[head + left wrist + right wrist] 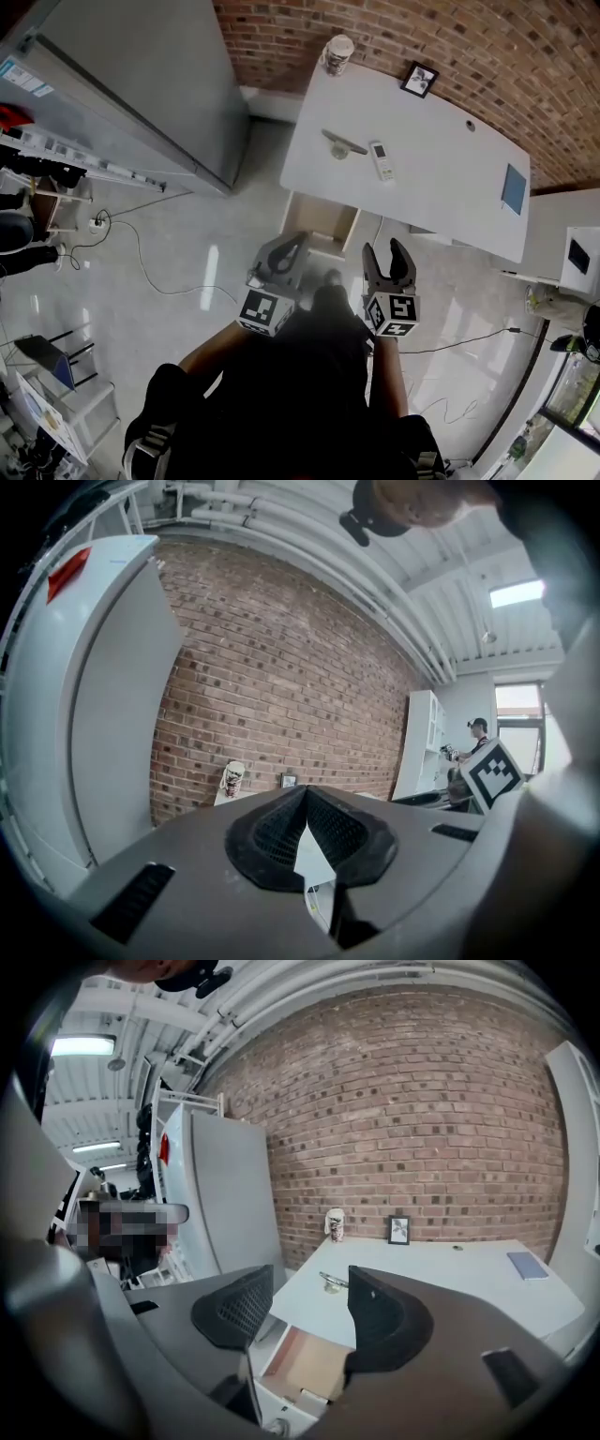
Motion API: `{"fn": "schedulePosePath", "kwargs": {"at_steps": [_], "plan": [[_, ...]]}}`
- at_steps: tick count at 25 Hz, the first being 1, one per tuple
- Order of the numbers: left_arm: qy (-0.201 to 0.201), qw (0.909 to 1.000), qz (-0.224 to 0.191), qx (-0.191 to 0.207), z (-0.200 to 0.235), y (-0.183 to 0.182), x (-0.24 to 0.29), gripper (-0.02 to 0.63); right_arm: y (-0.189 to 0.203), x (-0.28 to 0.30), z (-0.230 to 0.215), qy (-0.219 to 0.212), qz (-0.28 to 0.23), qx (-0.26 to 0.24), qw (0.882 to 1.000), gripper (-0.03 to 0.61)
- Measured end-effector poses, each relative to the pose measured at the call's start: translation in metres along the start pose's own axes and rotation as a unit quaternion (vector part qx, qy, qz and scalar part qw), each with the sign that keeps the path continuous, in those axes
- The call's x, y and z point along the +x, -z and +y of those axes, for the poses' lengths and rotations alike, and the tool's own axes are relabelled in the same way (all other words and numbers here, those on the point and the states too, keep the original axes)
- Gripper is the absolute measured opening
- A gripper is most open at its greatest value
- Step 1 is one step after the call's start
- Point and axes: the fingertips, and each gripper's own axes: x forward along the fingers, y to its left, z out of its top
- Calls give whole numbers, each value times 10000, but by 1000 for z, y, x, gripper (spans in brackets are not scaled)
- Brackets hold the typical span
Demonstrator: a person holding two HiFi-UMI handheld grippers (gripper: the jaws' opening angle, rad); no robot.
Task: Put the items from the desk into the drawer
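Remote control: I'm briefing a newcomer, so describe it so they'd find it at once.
Find the white desk against the brick wall. Near its edge above the open drawer lie two small things. The remote control is the pale slim bar with buttons, right of the grey T-shaped object.

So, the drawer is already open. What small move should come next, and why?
Probably carry the right tool forward to the remote on the desk. Its jaws stand apart and empty, the drawer below the desk edge is open, and both tools hang short of the desk. The left tool is shut, so it seems less ready.
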Motion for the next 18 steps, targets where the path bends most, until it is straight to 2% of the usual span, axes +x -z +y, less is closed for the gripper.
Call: {"fn": "schedulePosePath", "kwargs": {"at_steps": [4,8,13,18], "plan": [[7,10000,-28,0,0,-5,26,2,-1,29,-31,13,134,-82,9999,219],[-173,9998,-43,38,3,-6,54,2,4,69,-63,-102,353,-156,9992,225],[-484,9987,-132,11,9,-15,88,2,20,128,-100,-370,815,-293,9956,239],[-745,9970,-208,50,10,-22,123,2,57,191,-138,-494,1439,-448,9873,252]]}}
